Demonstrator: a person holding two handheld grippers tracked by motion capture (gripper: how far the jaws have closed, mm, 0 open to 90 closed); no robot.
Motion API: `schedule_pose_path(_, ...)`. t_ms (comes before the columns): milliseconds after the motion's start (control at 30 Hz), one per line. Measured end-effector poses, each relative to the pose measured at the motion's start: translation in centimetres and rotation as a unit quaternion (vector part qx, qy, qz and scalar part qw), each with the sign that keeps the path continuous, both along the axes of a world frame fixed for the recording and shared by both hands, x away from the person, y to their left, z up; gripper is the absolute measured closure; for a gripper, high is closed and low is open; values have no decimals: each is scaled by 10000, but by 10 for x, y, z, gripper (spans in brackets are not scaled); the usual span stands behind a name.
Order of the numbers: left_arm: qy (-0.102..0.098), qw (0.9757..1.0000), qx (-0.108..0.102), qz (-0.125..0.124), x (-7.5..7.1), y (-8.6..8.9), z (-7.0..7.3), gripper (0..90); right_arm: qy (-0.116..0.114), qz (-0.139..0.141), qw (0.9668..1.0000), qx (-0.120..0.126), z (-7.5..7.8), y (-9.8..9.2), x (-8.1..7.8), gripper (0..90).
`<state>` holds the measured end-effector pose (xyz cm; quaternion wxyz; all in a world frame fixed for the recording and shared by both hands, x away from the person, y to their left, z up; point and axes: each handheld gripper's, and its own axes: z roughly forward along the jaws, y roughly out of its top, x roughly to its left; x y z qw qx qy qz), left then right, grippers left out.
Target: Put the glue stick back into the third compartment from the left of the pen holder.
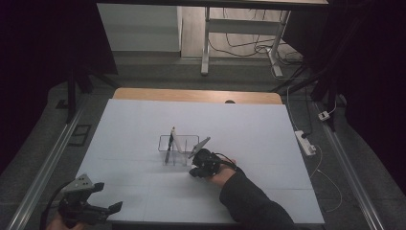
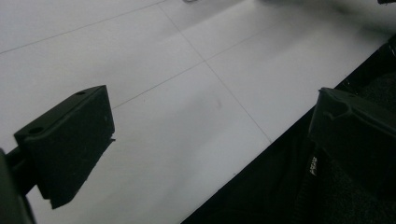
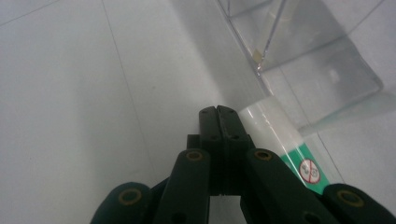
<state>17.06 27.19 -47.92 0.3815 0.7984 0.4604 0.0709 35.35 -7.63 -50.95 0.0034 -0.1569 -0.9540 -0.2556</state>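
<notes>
A clear plastic compartment organiser [image 1: 178, 148] stands near the middle of the white bench top [image 1: 143, 120], its thin walls dividing it into several cells. A dark pen with a white cap [image 1: 171, 142] leans upright in one of its left cells. In the right gripper view the organiser's transparent corner [image 3: 317, 60] sits close ahead and to the right, with a small tan pad under one divider.

Just beside the right gripper's jaws lies a white cylindrical tube with a green label [image 3: 289, 144]; the label carries a small red-ringed prohibition symbol, and its text is too small to read.

The right gripper [image 1: 195, 172], held by a hand in a dark sleeve [image 1: 249, 196], rests on the bench just right of the organiser's near side; its jaws are pressed together with nothing between them [image 3: 218, 116]. The left gripper [image 1: 112, 208] hangs over the bench's near left corner, its jaws spread wide apart above the front edge [image 2: 205, 140].

Beyond the bench, a white power strip [image 1: 305, 142] and loose cables lie on the grey floor to the right.
</notes>
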Motion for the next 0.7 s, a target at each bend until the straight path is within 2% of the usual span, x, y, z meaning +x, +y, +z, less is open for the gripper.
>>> schedule_pose_path(133,-6,10000,-4,1,0,0,0,1,2,-14,10000,45,5,-4,0,887)
schedule_pose_path(200,-8,10000,3,1,0,0,0,1,-7,-66,9999,133,13,-9,1,826)
schedule_pose_path(267,-7,10000,3,2,0,0,0,1,36,-165,9996,215,21,-15,2,742)
schedule_pose_path(367,-2,10000,3,6,0,0,0,2,-78,-253,9994,239,31,-24,5,627)
schedule_pose_path(467,1,10000,9,7,0,-1,0,1,-123,-376,9991,152,35,-29,9,476)
schedule_pose_path(533,2,10000,4,8,0,0,0,2,-170,-384,9991,-7,34,-31,12,371)
schedule_pose_path(633,8,10000,9,9,0,-1,0,1,-75,-459,9989,-73,28,-32,18,213)
schedule_pose_path(700,12,10000,10,7,0,-1,0,2,-40,-488,9987,-148,22,-30,20,160)
